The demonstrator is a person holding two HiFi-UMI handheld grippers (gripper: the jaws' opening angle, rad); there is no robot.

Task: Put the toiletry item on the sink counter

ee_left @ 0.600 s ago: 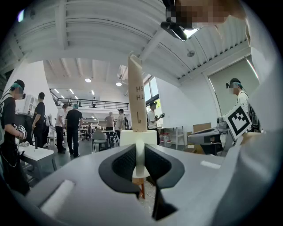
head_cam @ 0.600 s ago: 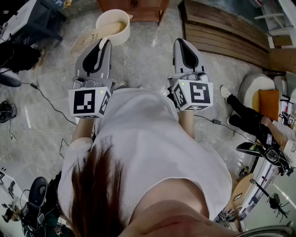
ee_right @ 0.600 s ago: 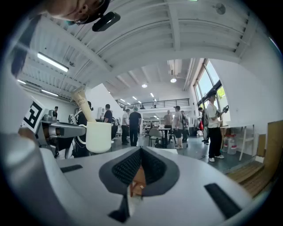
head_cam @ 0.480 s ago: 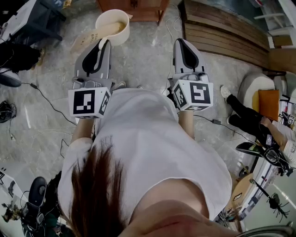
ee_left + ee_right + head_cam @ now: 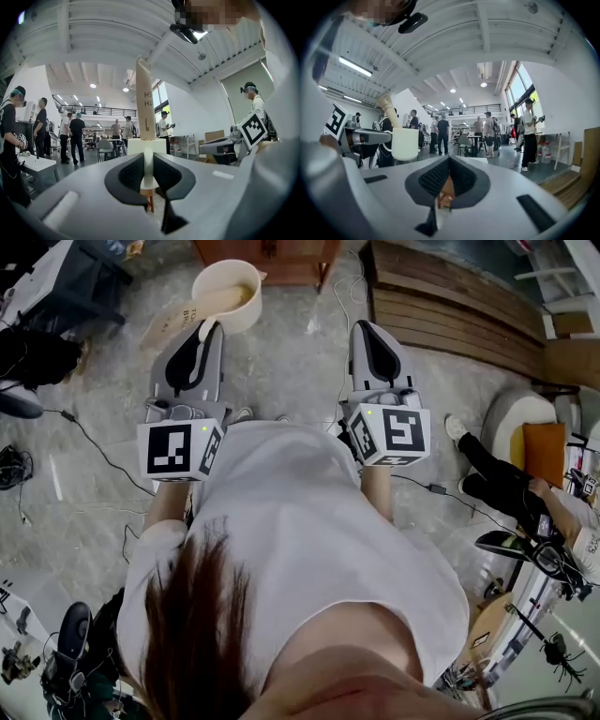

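The cup (image 5: 227, 294) is white, round and open-topped, with a thin handle on its side. A beige tube (image 5: 176, 319) with dark print stands in it and leans out over the rim toward 8 o'clock in the head view. The cup hangs in the air above the grey stone floor (image 5: 281, 371), in front of the person and just short of a wooden cabinet (image 5: 281, 257) at 12 o'clock. It sits right at the tip of the left gripper (image 5: 208, 330), at about 1 o'clock from it. In the left gripper view the handle runs upright between the jaws, which pinch it from both sides, and the cup body and tube rise beyond the tips at 12 o'clock. The right gripper (image 5: 366, 326) lies level at 3 o'clock from the cup, well apart from it. Its jaws are pressed together with nothing between them. From its view the cup shows at 10 o'clock.
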